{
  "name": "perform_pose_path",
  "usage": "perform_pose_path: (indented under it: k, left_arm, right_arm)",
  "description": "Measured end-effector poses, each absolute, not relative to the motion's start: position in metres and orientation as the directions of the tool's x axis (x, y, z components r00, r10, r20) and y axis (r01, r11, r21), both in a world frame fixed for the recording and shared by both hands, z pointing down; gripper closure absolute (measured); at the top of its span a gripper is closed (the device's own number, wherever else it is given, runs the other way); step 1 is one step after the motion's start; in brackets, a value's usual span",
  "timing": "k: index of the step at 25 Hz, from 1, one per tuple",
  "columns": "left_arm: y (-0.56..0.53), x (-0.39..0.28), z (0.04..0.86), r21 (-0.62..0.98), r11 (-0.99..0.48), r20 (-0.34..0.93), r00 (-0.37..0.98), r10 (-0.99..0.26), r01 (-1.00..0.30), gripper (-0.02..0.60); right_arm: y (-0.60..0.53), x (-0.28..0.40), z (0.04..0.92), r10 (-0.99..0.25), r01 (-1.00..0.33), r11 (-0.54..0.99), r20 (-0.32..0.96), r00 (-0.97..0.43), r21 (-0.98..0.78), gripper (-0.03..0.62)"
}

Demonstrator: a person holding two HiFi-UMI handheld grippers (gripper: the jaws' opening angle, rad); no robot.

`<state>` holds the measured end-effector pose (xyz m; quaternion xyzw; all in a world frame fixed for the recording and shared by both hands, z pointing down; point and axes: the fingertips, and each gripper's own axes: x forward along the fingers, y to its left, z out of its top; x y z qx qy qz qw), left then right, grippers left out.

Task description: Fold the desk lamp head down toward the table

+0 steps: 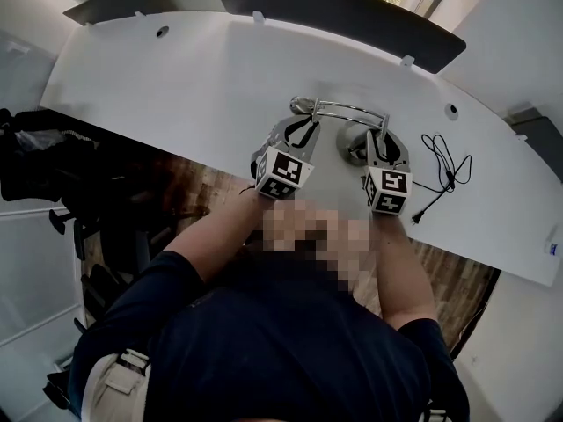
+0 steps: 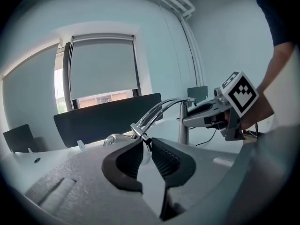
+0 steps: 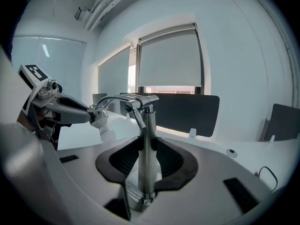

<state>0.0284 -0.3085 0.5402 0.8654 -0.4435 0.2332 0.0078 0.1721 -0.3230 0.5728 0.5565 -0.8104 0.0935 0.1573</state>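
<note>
A chrome desk lamp stands on the white curved desk. Its upright post sits between my right gripper's pads, which press on it just above the base. The double-rod arm runs level from the post top toward the left. My left gripper is shut on the thin joint at the arm's far end, beside the lamp head. In the right gripper view the white bulb hangs tilted downward under the left gripper. In the head view the left gripper and right gripper sit side by side.
A black power cable with its plug lies on the desk right of the lamp. A dark partition panel runs along the desk's far edge. Black chair parts stand left of the person, below the desk's near edge.
</note>
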Motion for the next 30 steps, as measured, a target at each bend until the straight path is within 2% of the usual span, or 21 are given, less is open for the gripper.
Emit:
perform_pose_path:
  k: [11,30]
  left_arm:
    - [-0.309,0.042,0.580,-0.230,-0.658,0.480,0.504,-0.718,-0.717,0.512]
    - [-0.318,0.060,0.614,-0.201,-0.649,0.518,0.483,-0.706,-0.734,0.503]
  right_arm:
    - [-0.323,0.172,0.573,-0.873,-0.931,0.364,0.361,-0.328,0.035,0.471]
    - [-0.326,0.172,0.574,-0.869,-0.928,0.370,0.369,-0.331,0.038,0.473]
